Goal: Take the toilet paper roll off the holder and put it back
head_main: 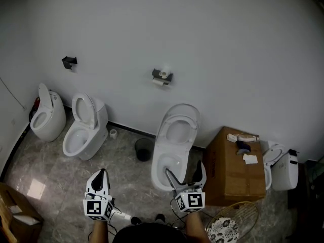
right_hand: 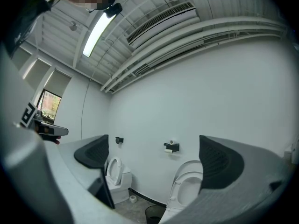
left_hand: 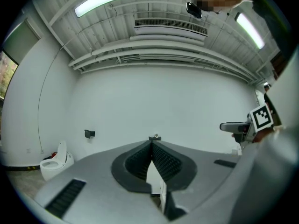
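Nothing is gripped yet. The left gripper has its jaws together and the right gripper has its jaws wide apart, and both are empty. The toilet paper roll sits on its holder on the wall, well ahead of you, above the middle toilet. Lead with the right gripper, square its open jaws across the roll, then lift it clear. The bowl blocks a straight approach, so step in beside the bin or the cardboard box. Ignore the second holder at far left.

The left gripper is held low and points forward, jaws pressed together. Just beside it, the right gripper points the same way, jaws spread wide with nothing between them.
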The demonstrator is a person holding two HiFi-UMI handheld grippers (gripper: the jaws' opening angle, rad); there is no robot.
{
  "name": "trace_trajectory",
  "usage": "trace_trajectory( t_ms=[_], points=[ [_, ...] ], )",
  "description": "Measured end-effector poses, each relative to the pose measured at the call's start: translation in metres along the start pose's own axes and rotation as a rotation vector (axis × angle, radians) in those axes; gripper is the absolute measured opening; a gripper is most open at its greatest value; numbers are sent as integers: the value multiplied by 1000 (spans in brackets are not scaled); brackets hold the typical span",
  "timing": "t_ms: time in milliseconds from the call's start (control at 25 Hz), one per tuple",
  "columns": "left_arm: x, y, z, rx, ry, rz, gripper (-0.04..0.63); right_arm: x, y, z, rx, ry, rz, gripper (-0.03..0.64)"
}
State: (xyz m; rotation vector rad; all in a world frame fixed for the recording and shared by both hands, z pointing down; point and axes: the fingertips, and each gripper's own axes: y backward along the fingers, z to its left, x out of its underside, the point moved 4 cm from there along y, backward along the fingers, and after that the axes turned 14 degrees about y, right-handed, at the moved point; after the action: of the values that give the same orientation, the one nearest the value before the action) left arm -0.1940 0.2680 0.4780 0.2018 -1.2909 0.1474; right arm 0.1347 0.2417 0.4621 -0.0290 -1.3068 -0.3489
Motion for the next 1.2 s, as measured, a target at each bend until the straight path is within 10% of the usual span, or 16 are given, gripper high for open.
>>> trace_trajectory(
  t_ms=[1200],
  points=[
    [7,-22,83,-14,3,-2,3,9,-70,49,5,-15,-27,581]
  ],
)
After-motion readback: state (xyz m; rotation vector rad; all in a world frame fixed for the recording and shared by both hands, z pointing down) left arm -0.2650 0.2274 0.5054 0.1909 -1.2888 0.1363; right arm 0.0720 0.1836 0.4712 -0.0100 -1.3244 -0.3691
